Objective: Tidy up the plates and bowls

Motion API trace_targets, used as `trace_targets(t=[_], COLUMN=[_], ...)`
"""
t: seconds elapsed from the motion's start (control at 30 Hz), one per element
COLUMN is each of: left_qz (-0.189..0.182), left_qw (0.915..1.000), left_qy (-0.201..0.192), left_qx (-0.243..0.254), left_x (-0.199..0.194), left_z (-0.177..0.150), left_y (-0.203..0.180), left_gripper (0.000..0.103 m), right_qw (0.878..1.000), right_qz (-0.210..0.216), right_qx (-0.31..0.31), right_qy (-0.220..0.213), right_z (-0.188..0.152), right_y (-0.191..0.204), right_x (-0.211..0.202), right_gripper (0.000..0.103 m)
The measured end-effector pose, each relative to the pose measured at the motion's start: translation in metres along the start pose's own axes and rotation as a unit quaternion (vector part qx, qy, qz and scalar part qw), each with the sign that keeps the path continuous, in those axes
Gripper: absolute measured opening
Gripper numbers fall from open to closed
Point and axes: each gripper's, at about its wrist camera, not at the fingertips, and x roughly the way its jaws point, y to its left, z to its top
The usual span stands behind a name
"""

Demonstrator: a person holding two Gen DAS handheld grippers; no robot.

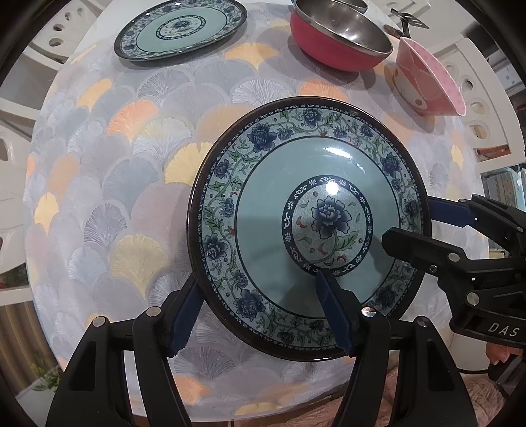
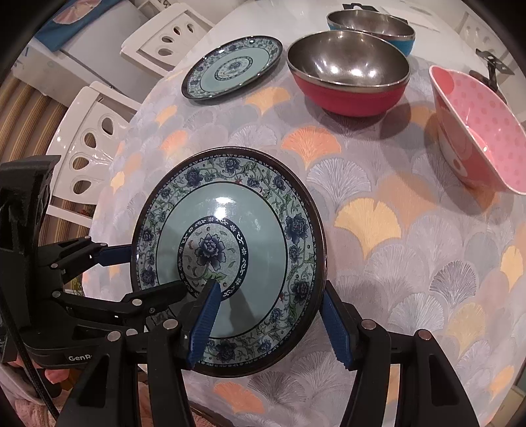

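Both grippers, left gripper (image 1: pixel 259 310) and right gripper (image 2: pixel 271 323), sit half open astride the near plate (image 1: pixel 309 230), one finger over its face, one outside the rim; can't tell if they're pinching. Beyond that plate on the table (image 2: pixel 394 246): a second plate (image 2: pixel 233 67), plus three bowls: red bowl (image 2: pixel 350 82), blue bowl (image 2: pixel 371 28), pink bowl (image 2: pixel 476 131).

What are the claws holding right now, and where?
Nothing: the left claw and right claw stand open, each straddling the near floral plate's rim.
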Motion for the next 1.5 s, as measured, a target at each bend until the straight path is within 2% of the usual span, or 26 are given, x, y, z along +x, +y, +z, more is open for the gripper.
trace_targets(t=[0.73, 1.1, 1.5], left_qz=[0.008, 0.007, 0.002], left_qw=[0.9999, 0.9998, 0.9998], left_qy=[0.014, 0.008, 0.019], left_qx=[0.004, 0.016, 0.001], left_x=[0.016, 0.015, 0.02], left_z=[0.004, 0.0, 0.001], left_y=[-0.007, -0.011, 0.0], left_gripper=[0.065, 0.066, 0.066], right_qw=[1.0, 0.999, 0.999], right_qz=[-0.01, -0.011, -0.021], right_qx=[-0.001, 0.005, 0.003], right_qy=[0.026, 0.035, 0.047], right_z=[0.003, 0.003, 0.004], right_y=[-0.001, -0.002, -0.003], right_x=[0.013, 0.016, 0.015], right_gripper=[0.06, 0.06, 0.06])
